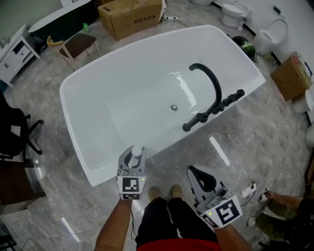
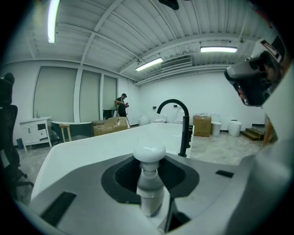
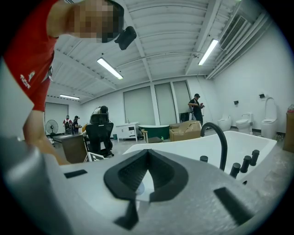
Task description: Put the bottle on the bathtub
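A white bottle (image 1: 137, 152) with a rounded cap stands upright between the jaws of my left gripper (image 1: 133, 157), just over the near rim of the white bathtub (image 1: 98, 108). In the left gripper view the bottle's cap (image 2: 149, 153) rises above the left gripper (image 2: 150, 193), which is shut on its neck, with the tub rim (image 2: 92, 151) stretching ahead. My right gripper (image 1: 202, 175) hangs over the floor to the right, in front of the tub. In its own view the right gripper (image 3: 147, 158) is shut with nothing in it.
A black curved faucet (image 1: 211, 81) with handles stands on the tub's right rim. Behind the tub are a cardboard box (image 1: 131, 17), a small stool (image 1: 78, 45) and toilets (image 1: 233, 12). A black chair (image 1: 14, 132) is left; a person (image 1: 279, 211) sits at lower right.
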{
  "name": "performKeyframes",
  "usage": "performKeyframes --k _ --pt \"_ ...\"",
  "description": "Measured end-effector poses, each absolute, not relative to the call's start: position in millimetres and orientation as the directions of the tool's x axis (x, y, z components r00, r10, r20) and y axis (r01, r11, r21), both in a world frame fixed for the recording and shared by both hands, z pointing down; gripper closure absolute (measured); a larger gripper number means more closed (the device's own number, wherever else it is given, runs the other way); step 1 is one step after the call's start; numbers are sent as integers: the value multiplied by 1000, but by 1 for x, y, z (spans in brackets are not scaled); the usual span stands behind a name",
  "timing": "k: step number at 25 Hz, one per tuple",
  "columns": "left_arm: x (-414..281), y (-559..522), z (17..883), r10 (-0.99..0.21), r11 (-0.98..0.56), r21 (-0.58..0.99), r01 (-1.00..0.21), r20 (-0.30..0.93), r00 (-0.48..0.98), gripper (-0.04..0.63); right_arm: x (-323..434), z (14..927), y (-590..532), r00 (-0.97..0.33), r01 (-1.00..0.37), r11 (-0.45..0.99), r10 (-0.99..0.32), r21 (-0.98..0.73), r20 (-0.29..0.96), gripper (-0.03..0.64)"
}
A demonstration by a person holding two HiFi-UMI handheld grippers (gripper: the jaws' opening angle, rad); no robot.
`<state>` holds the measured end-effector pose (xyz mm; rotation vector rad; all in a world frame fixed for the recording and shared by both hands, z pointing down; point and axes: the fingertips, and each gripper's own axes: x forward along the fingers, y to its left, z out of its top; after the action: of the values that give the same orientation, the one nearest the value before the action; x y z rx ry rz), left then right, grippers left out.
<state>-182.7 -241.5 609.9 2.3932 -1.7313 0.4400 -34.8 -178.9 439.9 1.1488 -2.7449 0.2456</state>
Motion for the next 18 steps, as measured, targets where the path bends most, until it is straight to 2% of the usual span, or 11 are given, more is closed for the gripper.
performKeyframes --k 8,12,18 --pt "-180 -238 602 -903 -322 -66 -944 321 286 485 -45 442 -180 -705 -705 703 -679 -95 206 613" --pt "-181 -236 599 -901 -322 -51 -946 325 289 391 -43 442 -182 -704 -707 701 -681 -98 204 613" --pt "-181 -222 575 -903 -336 -55 -940 304 305 364 -44 435 -180 -711 -700 706 -678 -106 186 613"
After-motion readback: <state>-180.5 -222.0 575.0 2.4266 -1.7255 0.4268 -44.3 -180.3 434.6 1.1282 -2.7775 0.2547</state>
